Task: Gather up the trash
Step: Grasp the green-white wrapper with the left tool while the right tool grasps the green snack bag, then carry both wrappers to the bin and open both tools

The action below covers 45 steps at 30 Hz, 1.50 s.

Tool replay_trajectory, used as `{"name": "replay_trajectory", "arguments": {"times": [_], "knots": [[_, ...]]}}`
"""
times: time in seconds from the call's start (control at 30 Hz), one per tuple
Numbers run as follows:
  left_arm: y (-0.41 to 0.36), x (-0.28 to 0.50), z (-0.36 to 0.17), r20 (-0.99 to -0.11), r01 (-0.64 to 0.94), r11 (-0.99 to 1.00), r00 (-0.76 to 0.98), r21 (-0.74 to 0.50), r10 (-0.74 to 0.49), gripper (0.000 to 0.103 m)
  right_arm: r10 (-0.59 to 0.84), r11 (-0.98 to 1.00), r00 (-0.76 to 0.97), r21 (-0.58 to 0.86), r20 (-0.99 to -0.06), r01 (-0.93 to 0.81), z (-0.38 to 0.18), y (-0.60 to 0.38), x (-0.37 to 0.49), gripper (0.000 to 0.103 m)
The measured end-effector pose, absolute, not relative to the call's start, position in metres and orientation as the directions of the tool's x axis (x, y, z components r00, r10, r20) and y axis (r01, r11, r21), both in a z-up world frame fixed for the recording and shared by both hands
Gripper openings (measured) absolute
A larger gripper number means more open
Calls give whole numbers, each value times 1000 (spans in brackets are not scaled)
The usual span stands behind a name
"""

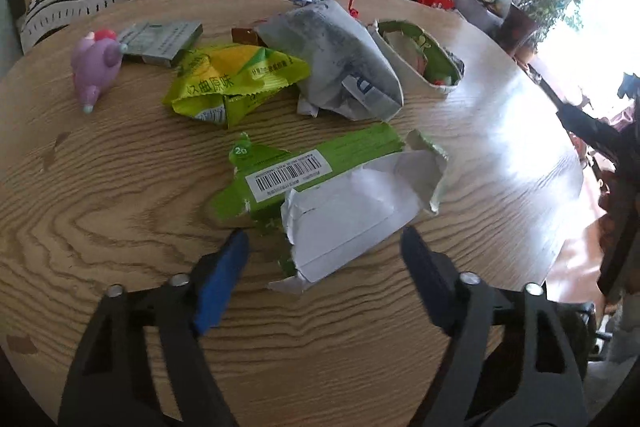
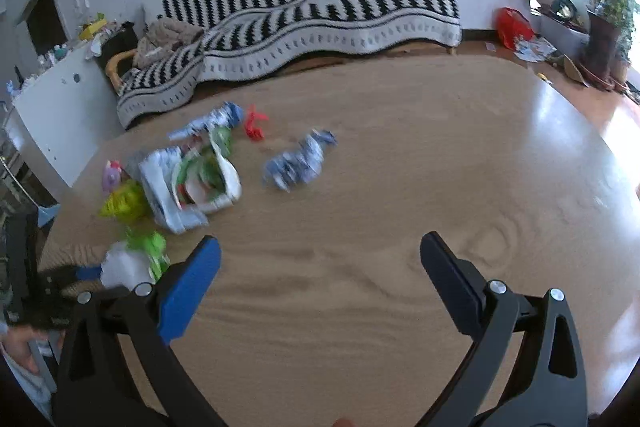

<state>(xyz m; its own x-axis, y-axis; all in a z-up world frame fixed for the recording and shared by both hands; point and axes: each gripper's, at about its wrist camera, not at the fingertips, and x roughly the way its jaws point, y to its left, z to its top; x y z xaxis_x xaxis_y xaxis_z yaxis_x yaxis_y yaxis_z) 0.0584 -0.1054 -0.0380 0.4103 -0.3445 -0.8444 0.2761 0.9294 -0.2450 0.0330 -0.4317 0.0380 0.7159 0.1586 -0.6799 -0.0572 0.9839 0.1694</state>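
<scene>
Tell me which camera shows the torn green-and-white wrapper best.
The left wrist view: the torn green-and-white wrapper lies close and sharp, barcode visible, just ahead of the open left gripper. The right wrist view shows it small and blurred at left.

My desk [image 1: 120, 187] is wood-grain laminate, smooth, with a glossy glare toward the window side. On it, the torn green carton [image 1: 320, 183] looks like matt paperboard, white inside. Behind it lies a shiny yellow-green plastic wrapper [image 1: 236, 79], and beside that a smooth purple plastic toy [image 1: 98, 65]. My left hand-held gripper [image 1: 324, 247] is matt black plastic with metal pins.
</scene>
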Motion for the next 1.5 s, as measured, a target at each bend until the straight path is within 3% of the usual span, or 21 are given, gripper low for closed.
{"name": "replay_trajectory", "arguments": {"times": [0.13, 0.23, 0.43, 0.47, 0.57, 0.63, 0.67, 1.5], "knots": [[-106, 57, -36, -844, 268, 931, 412, -248, -344, 67, 224, 973, 698, 194, -681, -123, 42, -410, 66, 97], [-108, 56, -40, -854, 264, 935, 403, -235, -329, 50, 266, 964, 675, 195, -689, -181, 40, -389, 89, 96], [-107, 58, -42, -854, 267, 936, 406, -229, -325, 39, 280, 955, 596, 155, -753, -252, 20, -354, 127, 70], [-107, 59, -42, -853, 265, 937, 408, -229, -324, 33, 277, 955, 585, 152, -762, -254, 16, -351, 131, 63], [-107, 59, -43, -849, 258, 937, 416, -235, -327, 28, 288, 951, 552, 163, -783, -264, 6, -346, 138, 23], [-108, 59, -43, -845, 253, 938, 421, -239, -329, 26, 303, 947, 557, 181, -773, -265, 7, -347, 136, 16], [-107, 58, -42, -842, 250, 938, 428, -240, -330, 25, 313, 944, 561, 188, -766, -271, 9, -348, 133, 6], [-135, 8, 40, -779, 308, 932, 530, -191, -335, 23, 262, 965, 717, 180, -646, -190, 87, -417, 14, 6]]}}
